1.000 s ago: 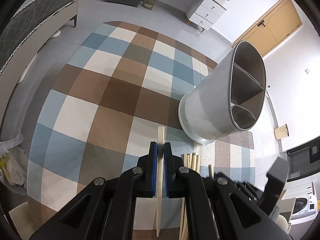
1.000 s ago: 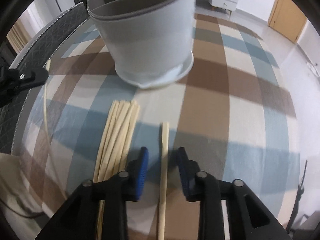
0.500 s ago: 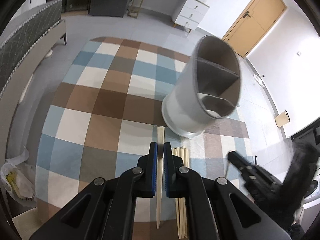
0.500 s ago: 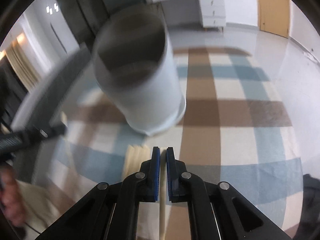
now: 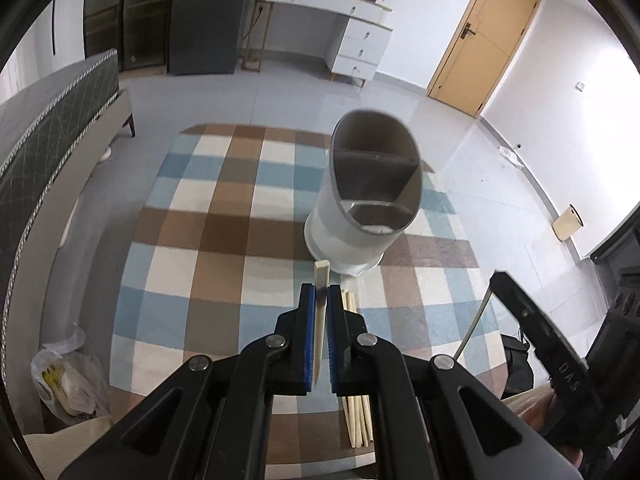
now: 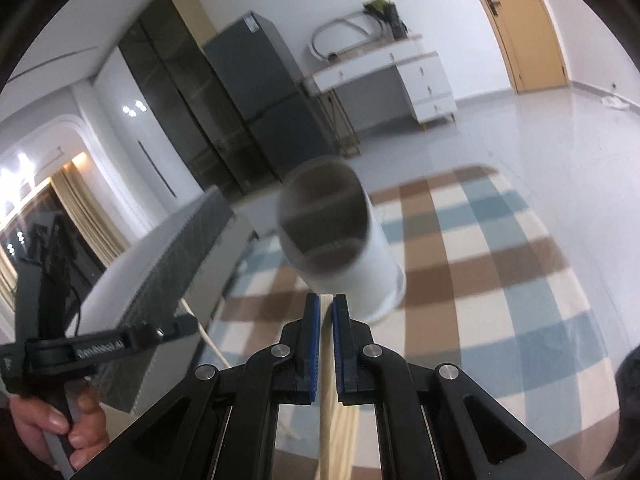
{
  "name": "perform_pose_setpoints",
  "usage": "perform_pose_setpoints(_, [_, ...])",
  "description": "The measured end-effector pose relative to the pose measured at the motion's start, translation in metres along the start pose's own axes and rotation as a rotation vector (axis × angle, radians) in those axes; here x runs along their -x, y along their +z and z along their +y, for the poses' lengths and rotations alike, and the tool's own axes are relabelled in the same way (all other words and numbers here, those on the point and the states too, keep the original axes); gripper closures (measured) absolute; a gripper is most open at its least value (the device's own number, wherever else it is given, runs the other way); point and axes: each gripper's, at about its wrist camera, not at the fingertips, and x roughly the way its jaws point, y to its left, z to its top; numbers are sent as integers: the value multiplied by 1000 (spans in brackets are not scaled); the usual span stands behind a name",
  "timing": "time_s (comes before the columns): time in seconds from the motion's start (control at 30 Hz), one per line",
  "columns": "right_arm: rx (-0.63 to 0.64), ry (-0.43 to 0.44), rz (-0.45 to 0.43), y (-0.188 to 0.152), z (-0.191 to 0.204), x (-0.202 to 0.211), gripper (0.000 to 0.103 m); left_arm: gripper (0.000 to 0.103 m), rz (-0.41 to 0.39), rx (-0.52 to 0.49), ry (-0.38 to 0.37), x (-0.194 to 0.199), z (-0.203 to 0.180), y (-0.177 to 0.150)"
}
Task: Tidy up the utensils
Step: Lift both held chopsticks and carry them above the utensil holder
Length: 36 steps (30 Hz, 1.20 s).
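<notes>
My left gripper (image 5: 320, 300) is shut on a pale wooden chopstick (image 5: 321, 276), whose blunt end sticks out past the pads. It hangs above the table, short of the grey divided utensil holder (image 5: 360, 216). A bundle of chopsticks (image 5: 358, 412) lies on the checked cloth below it. My right gripper (image 6: 326, 308) is shut on another chopstick (image 6: 327, 400), and the holder (image 6: 348, 248) stands blurred just beyond it. The right gripper also shows at the right of the left wrist view (image 5: 536, 336). The left gripper appears at the left of the right wrist view (image 6: 100, 346).
The round table (image 5: 192, 264) carries a blue, brown and white checked cloth. A grey quilted bench (image 5: 44, 152) runs along the left. A plastic bag (image 5: 64, 380) lies on the floor. A fridge (image 6: 260, 100), a white desk (image 5: 352, 40) and a door (image 5: 480, 40) stand far behind.
The right gripper closed on the single chopstick and lifted it off the cloth. Both grippers have risen, so the holder now looks smaller and lower in each view.
</notes>
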Motion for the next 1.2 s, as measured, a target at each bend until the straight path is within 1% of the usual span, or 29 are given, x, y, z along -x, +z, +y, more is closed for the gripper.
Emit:
perform_pose_setpoints(0.03, [14,2,-28,6,5,5,98,102,-9,-8,-1,4,-1,2])
perform_pose_setpoints(0.2, [57,24,-109,30,21,22,98,103,-49,-45,-17,21,-9,18])
perform_pose_setpoints(0.37, [89,36,-187,66,30,29,98,103,-93,-77,-49,38,-17,42])
perform_pose_setpoints(0.4, [96,37,-195,71,31,29,98,103,-112,-84,-53,43,-18,48])
perform_pose_setpoints(0.43, [105,39,-211,82,33,28,98,103,-130,-83,-60,47,-16,53])
perform_pose_setpoints(0.5, [112,51,-225,92,35,28,98,103,-148,-62,-84,51,-7,60])
perform_pose_setpoints(0.57, [129,60,-244,101,37,28,98,103,-162,-1,-61,50,13,67])
perform_pose_setpoints(0.6, [134,69,-250,103,37,29,98,103,-153,28,-53,46,25,69])
perform_pose_setpoints(0.67, [138,78,-253,102,35,27,97,103,-114,77,-13,28,53,71])
perform_pose_setpoints(0.7, [139,81,-250,101,33,26,97,100,-87,77,13,18,62,70])
perform_pose_setpoints(0.73, [140,87,-243,99,31,24,97,89,-30,68,46,0,74,68])
perform_pose_setpoints(0.77, [141,88,-233,95,28,20,97,82,11,64,53,-11,78,65])
perform_pose_setpoints(0.8, [141,88,-222,91,24,17,97,71,60,53,43,-26,82,60])
perform_pose_setpoints(0.83, [138,89,-210,87,20,13,97,65,108,34,36,-40,84,54])
perform_pose_setpoints(0.9, [127,89,-194,81,13,9,97,64,203,-54,44,-70,75,38])
perform_pose_setpoints(0.93, [122,86,-184,78,9,5,97,64,266,-114,17,-88,65,27])
perform_pose_setpoints(1.0, [109,81,-171,71,1,-1,97,64,348,-185,-1,-112,47,8])
perform_pose_setpoints(1.13, [94,68,-138,62,-11,-8,97,64,441,-347,24,-150,17,-23])
perform_pose_setpoints(1.2, [88,68,-141,61,-16,-6,97,64,478,-365,39,-162,15,-32])
